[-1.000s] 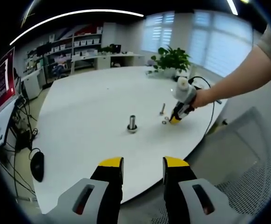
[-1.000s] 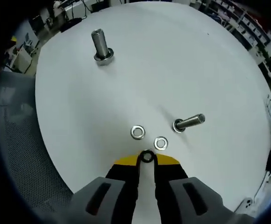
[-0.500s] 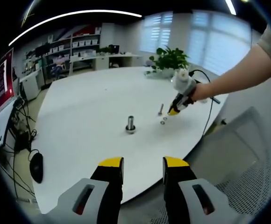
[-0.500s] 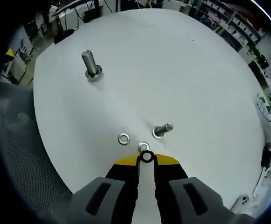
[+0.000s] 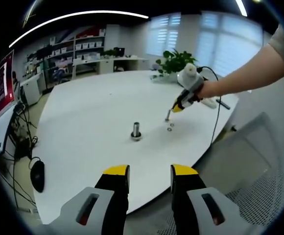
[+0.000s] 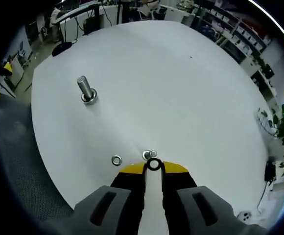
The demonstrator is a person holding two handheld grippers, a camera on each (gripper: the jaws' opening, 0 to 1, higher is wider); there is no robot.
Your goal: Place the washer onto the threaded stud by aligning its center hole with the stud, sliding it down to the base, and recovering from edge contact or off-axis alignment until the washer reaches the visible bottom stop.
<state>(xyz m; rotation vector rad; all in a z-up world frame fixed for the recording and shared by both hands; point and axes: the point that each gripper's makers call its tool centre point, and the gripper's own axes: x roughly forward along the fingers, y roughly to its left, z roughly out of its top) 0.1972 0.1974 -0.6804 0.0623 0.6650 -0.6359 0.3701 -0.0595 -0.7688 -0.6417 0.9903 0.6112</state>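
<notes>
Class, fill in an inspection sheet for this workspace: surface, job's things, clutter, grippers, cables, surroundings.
Surface: white round table, mostly bare.
Job's things: upright threaded stud; dark washer pinched at the right gripper's tips; a second stud and a loose washer on the table.
Clutter: nothing seen.
Grippers: left gripper open, held back from the table; right gripper shut on the washer.
Cables: black cable trailing from the right gripper.
Surroundings: potted plant, shelving, mesh chair.
</notes>
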